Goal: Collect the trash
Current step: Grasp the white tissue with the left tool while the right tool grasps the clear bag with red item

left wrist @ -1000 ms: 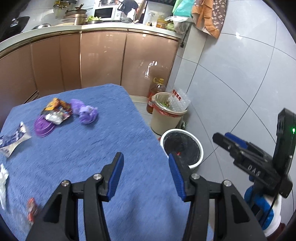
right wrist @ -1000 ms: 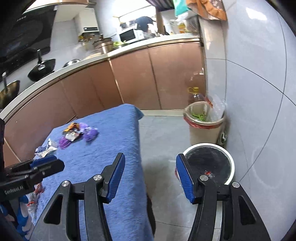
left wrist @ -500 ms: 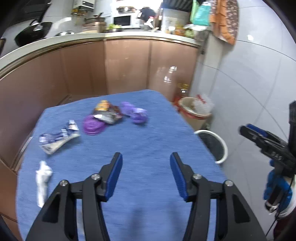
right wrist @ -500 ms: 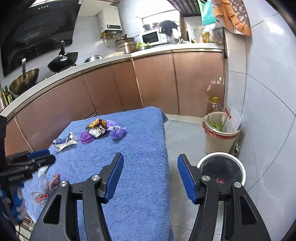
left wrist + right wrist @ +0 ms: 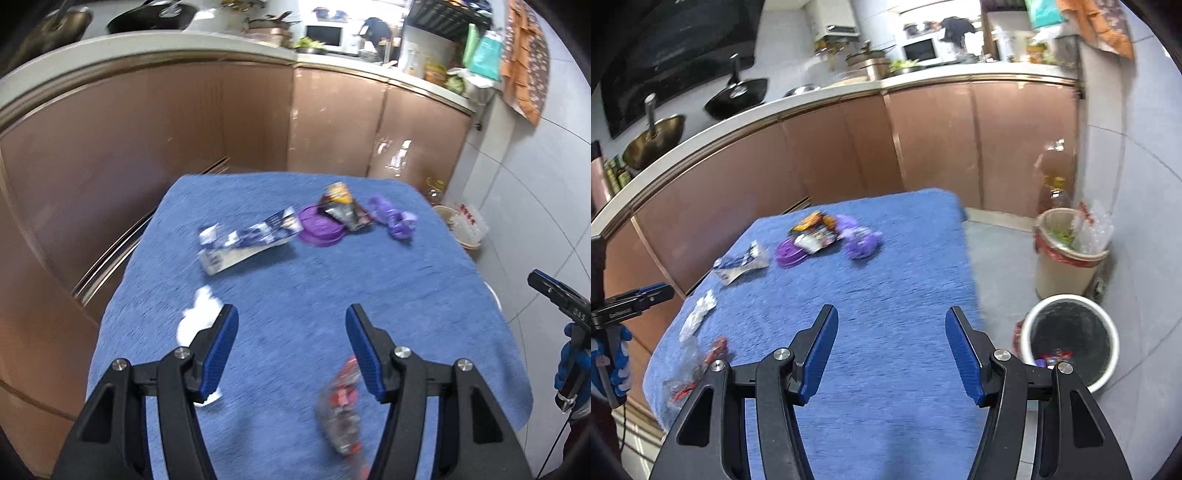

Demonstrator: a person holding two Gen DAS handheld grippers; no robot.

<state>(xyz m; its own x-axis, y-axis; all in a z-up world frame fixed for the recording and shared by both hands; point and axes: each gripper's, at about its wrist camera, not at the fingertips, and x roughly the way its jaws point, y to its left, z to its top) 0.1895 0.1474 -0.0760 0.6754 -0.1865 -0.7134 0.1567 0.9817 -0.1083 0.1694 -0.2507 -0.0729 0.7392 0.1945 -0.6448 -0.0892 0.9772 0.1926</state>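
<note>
1. Trash lies all over the blue cloth (image 5: 424, 295) on the table. A clear and red wrapper (image 5: 341, 410) is just under the left gripper (image 5: 291, 350). A white crumpled paper (image 5: 197, 317) is beside its left finger. Farther off are a blue and white packet (image 5: 247, 242), a purple lid (image 5: 319, 230), a dark snack bag (image 5: 345, 208) and a purple crumpled bag (image 5: 397, 221).
2. All of it looks light, thin and soft. The wrappers will likely crinkle, bend and slip, so pinch a bunched fold in the middle, not a flat edge. The lid looks stiffer, so its rim is the place to hold.
3. The left gripper's jaws stand apart with nothing between the pads. They have just been opening wider.
4. The right gripper (image 5: 890, 350) is also spread apart and holds nothing.
5. The white bin (image 5: 1108, 325) stands on the floor beside the table, with some trash already inside.
6. A second ago the left camera looked at the bin and the table's right side. Now it looks down the middle of the table, and more trash shows. The right camera has swung toward the table too.
</note>
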